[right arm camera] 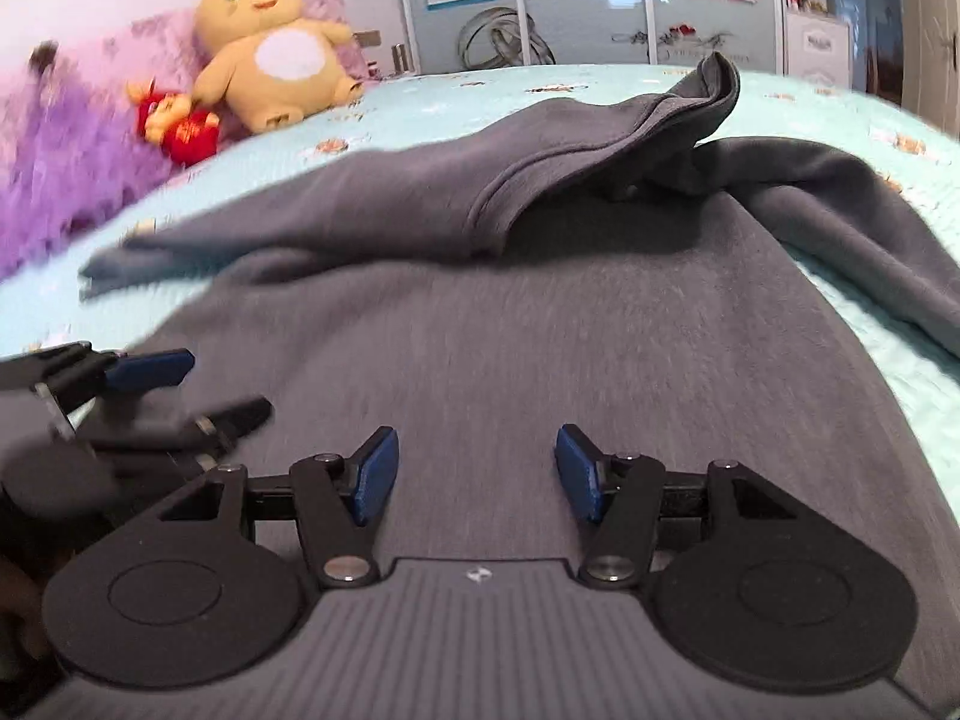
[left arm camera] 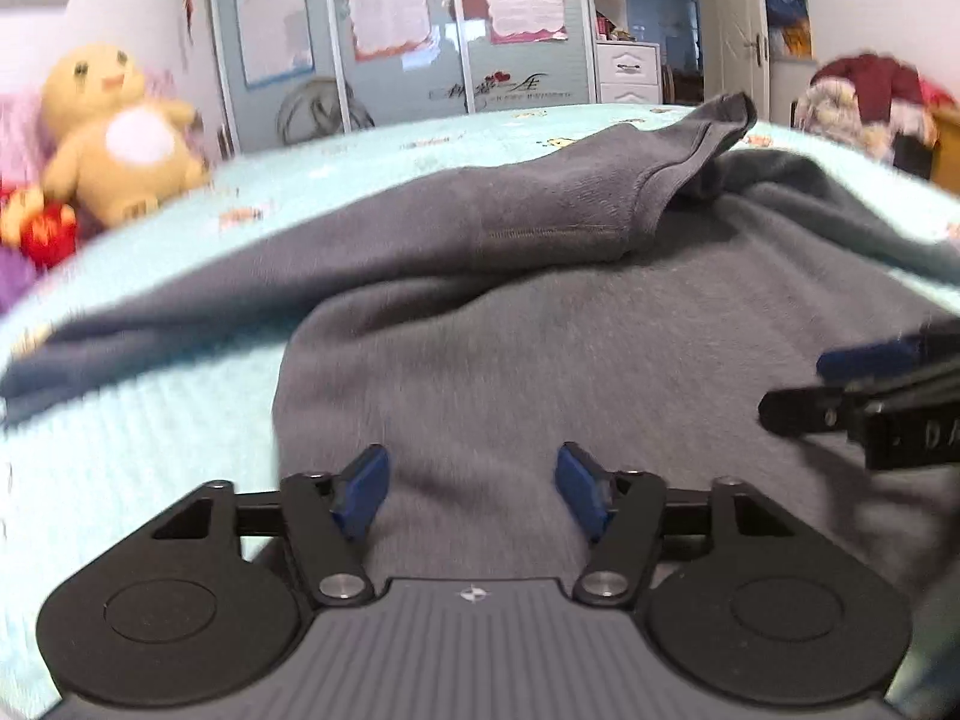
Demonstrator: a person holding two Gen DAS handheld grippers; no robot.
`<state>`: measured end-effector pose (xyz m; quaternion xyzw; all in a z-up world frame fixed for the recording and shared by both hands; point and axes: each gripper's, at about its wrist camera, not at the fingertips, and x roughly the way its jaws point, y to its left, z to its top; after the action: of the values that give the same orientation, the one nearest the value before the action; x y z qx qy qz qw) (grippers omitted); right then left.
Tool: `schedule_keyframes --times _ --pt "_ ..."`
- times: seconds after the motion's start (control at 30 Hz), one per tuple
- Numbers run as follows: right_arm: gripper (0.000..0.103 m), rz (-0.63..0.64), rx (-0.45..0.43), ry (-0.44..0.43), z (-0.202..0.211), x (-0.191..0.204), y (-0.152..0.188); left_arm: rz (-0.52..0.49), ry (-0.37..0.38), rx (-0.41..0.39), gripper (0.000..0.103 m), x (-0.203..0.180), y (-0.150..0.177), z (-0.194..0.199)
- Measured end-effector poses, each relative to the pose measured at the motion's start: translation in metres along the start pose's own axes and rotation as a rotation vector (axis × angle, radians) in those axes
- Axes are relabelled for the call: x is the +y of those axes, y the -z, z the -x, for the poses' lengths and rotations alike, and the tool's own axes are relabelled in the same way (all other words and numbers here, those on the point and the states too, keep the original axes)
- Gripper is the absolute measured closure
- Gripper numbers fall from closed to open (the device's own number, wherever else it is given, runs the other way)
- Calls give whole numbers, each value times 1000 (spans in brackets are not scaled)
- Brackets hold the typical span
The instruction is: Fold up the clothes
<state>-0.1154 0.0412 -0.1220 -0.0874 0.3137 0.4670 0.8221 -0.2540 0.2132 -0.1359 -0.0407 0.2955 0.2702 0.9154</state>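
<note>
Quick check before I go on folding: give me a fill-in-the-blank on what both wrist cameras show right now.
1. The dark grey fleece garment lies spread on a light ____ bedspread.
2. The left gripper and the right gripper both have their jaws ____, holding nothing.
3. The yellow plush toy has a round ____ belly patch.
4. Beside the plush toy sits a smaller ____ toy.

Missing words: blue; open; white; red
</note>
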Motion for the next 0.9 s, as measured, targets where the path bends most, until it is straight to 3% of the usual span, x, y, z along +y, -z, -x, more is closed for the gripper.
schedule_keyframes --times 0.07,0.17,0.33,0.4,0.47,0.5,0.6,0.67,0.77,0.9 --pt "44 -20 -2 -13 11 -6 6 7 31 5 79 -4 -9 13" --pt "45 -65 -4 -20 12 -13 0 -30 35 -83 78 -14 -34 21" --pt "45 -61 -14 30 -15 -25 -17 -35 9 -50 60 -18 -79 -35" --pt "44 -59 -18 50 -26 -30 -24 -19 -22 5 45 -16 -88 -68" --pt "44 -57 -22 70 -36 -35 -31 -17 -25 34 37 -12 -87 -92" --pt "44 -56 -24 80 -42 -37 -34 -16 -25 48 26 -10 -85 -103" --pt "43 -53 -30 111 -58 -45 -44 37 -30 50 8 0 -76 -116" --pt "41 -51 -34 131 -69 -49 -51 73 -35 39 6 5 -70 -113" --pt "27 -48 -40 161 -85 -57 -61 62 -67 42 0 2 -68 -108" --pt "27 -20 -15 186 -89 -56 -63 37 -87 64 0 -4 -69 -106"
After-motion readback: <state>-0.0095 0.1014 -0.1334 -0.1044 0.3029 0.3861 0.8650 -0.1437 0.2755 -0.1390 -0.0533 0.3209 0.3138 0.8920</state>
